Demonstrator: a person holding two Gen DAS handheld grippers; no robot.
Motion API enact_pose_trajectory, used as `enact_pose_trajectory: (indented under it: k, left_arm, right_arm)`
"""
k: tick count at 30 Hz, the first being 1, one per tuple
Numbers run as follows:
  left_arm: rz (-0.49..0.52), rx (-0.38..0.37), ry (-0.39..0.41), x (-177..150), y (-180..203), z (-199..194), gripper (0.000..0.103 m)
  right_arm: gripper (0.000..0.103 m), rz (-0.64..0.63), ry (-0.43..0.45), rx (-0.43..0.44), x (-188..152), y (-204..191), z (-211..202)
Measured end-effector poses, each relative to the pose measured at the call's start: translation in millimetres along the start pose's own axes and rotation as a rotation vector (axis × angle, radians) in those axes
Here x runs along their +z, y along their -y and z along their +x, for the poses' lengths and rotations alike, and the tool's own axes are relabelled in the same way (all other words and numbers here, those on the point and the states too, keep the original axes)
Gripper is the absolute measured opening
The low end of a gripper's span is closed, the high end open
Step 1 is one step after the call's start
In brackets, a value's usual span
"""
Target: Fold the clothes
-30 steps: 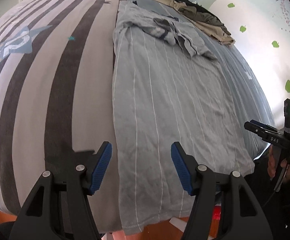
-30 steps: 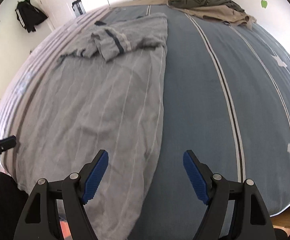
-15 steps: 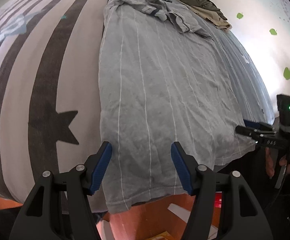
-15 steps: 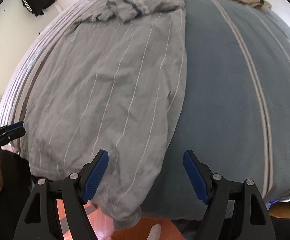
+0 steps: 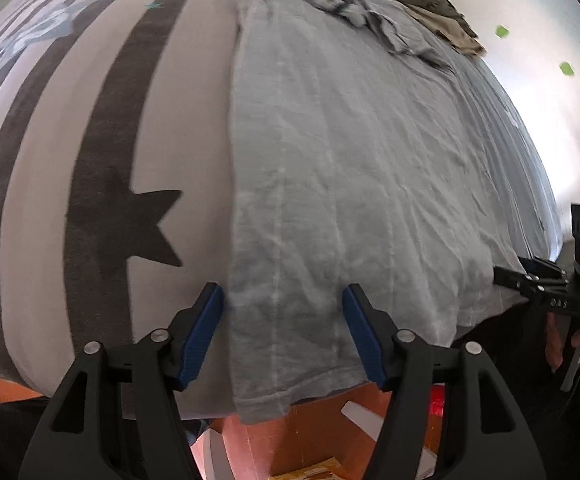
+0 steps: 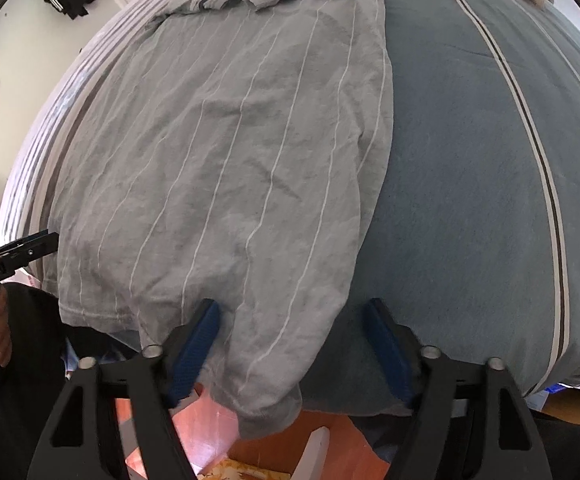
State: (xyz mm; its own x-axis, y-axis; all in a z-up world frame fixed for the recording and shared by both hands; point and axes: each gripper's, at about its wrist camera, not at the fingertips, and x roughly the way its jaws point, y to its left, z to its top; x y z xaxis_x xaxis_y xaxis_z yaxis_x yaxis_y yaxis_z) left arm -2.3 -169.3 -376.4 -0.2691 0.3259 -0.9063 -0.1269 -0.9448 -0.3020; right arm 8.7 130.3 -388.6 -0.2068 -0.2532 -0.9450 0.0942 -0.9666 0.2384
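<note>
A grey shirt with thin white stripes [image 5: 349,152] lies lengthwise on the bed, its hem hanging over the near edge; its sleeves are bunched at the far end. It also shows in the right wrist view [image 6: 242,152]. My left gripper [image 5: 284,336] is open, its blue pads on either side of the shirt's near left hem corner. My right gripper [image 6: 291,350] is open around the near right hem corner. Each gripper shows in the other's view, the right gripper at the edge of the left wrist view [image 5: 545,292] and the left gripper at the edge of the right wrist view [image 6: 6,256].
The bed cover is grey-and-white striped with stars [image 5: 102,168] on the left and blue with a white stripe [image 6: 489,152] on the right. More clothes [image 5: 429,8] lie at the far end. Orange floor [image 5: 329,432] shows below the bed edge.
Both grippers have moved down and in toward the shirt's hem at the bed edge. The hem corners now sit between the open pads. The shirt has not moved.
</note>
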Motion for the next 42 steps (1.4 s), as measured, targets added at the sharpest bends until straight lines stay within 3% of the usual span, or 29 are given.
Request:
enact_pose_trajectory:
  k: [2, 4, 6, 18, 23, 27, 35, 39, 42]
  left_arm:
    - [0.032, -0.003, 0.001, 0, 7, -1, 0.027]
    - [0.065, 0.003, 0.016, 0, 15, -6, 0.011]
    - [0.085, 0.011, 0.039, 0, 19, -12, 0.006]
    - [0.113, 0.005, 0.143, 3, 23, -64, 0.004]
    - [0.116, 0.003, 0.184, 30, 32, -83, 0.003]
    - [0.117, 0.001, 0.218, 53, 40, -98, 0.003]
    - [0.150, 0.027, 0.273, 106, 52, -124, 0.003]
    - [0.148, 0.030, 0.243, 114, 48, -124, 0.003]
    - [0.148, 0.026, 0.191, 98, 43, -119, 0.003]
  right_arm:
    - [0.036, 0.005, -0.012, 0.022, -4, 1, -1]
    - [0.007, 0.016, -0.028, 0.062, -6, 4, -3]
    - [0.005, 0.028, -0.032, 0.084, -10, 6, -6]
    - [0.004, 0.030, 0.084, 0.074, -15, 8, -57]
    - [0.004, 0.004, 0.144, 0.057, -14, 7, -84]
    - [0.003, -0.026, 0.192, 0.056, 2, 5, -110]
    - [0.003, -0.089, 0.293, 0.036, 68, -1, -161]
    - [0.003, -0.128, 0.270, 0.013, 91, -9, -160]
    - [0.003, -0.142, 0.205, 0.027, 85, -10, -145]
